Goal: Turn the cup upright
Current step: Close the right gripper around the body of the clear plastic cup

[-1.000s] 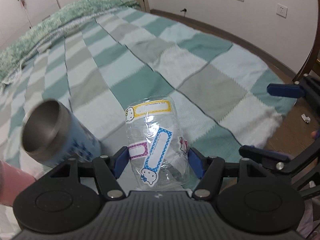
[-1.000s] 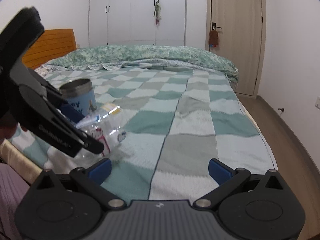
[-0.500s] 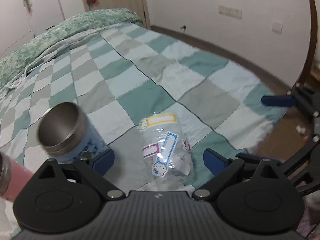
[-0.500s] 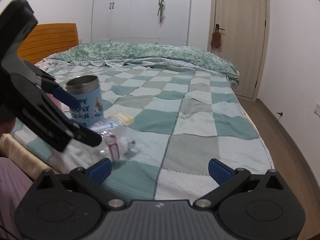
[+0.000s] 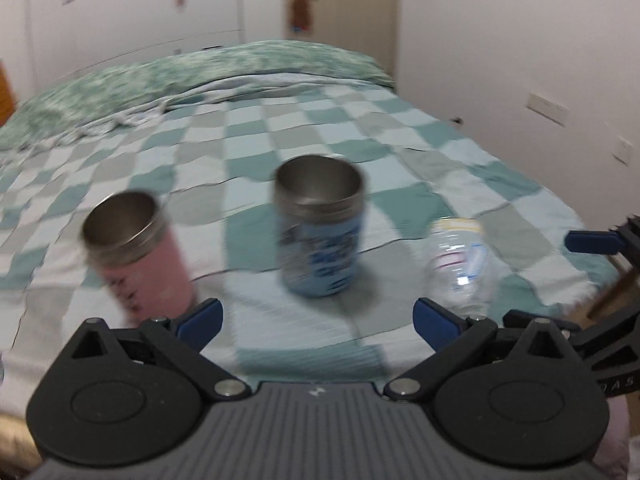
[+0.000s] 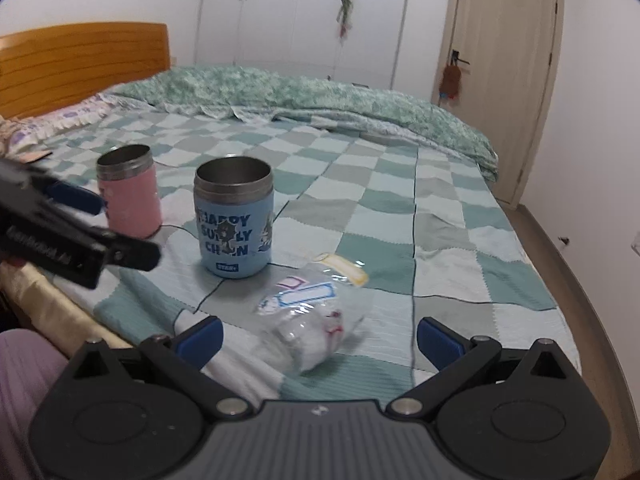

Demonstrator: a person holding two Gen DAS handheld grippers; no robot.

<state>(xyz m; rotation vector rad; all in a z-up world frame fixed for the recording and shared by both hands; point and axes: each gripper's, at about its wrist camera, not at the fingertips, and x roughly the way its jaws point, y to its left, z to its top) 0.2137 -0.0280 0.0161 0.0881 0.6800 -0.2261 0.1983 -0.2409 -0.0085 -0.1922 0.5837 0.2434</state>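
Observation:
A clear plastic cup (image 6: 316, 316) with cartoon stickers lies on its side on the checked bedspread, close in front of my right gripper (image 6: 318, 338), which is open and empty. In the blurred left wrist view the cup (image 5: 460, 266) shows at the right, beyond the right fingertip. My left gripper (image 5: 316, 318) is open and empty, facing a blue steel-lined cup (image 5: 320, 236) and a pink one (image 5: 138, 248), both upright. The left gripper also shows in the right wrist view (image 6: 80, 224) at the left.
The blue cup (image 6: 234, 224) and pink cup (image 6: 130, 190) stand just behind and left of the clear cup. A green quilt (image 6: 320, 100) is bunched at the far end of the bed. The bed's near edge (image 6: 60, 304) is at lower left; floor (image 6: 600, 320) lies to the right.
My left gripper let go of the clear cup, opened wide and pulled back, swinging left to face the metal cups. The clear cup now lies on the bed. My right gripper moved closer to it.

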